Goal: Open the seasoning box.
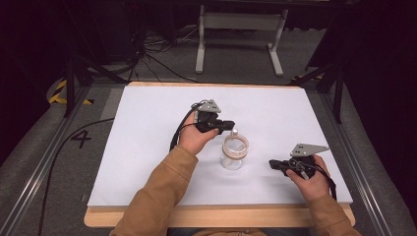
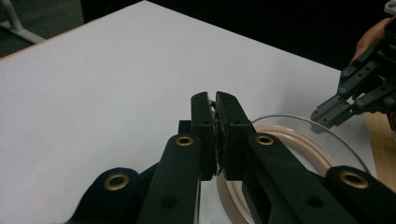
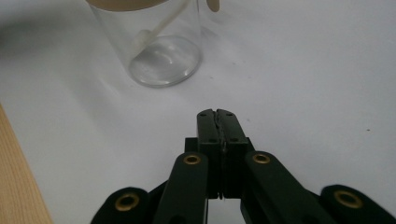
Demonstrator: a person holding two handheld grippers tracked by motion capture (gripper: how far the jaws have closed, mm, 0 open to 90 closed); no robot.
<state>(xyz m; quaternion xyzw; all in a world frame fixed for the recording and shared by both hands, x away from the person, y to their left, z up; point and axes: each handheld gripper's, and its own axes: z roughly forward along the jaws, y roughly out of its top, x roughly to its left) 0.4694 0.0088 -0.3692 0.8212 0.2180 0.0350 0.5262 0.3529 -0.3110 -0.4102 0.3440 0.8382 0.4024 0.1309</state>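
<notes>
Near the centre of the high view, a little below the middle, we see a clear glass jar (image 1: 234, 155) standing upright on the white table (image 1: 147, 147), its mouth ringed by a cream sealing band (image 1: 235, 146). Our left gripper (image 1: 229, 126) sits at the jar's upper left, jaws together with nothing visibly between them; in the left gripper view the jar's rim (image 2: 299, 140) lies just to the right of the closed tips. Our right gripper (image 1: 273, 164) rests lower right of the jar, apart from it, jaws pressed together and empty. We judge the jar rigid, smooth and slippery, light while empty, and breakable if tipped. The straight wall below the band looks the safest place to take hold.
</notes>
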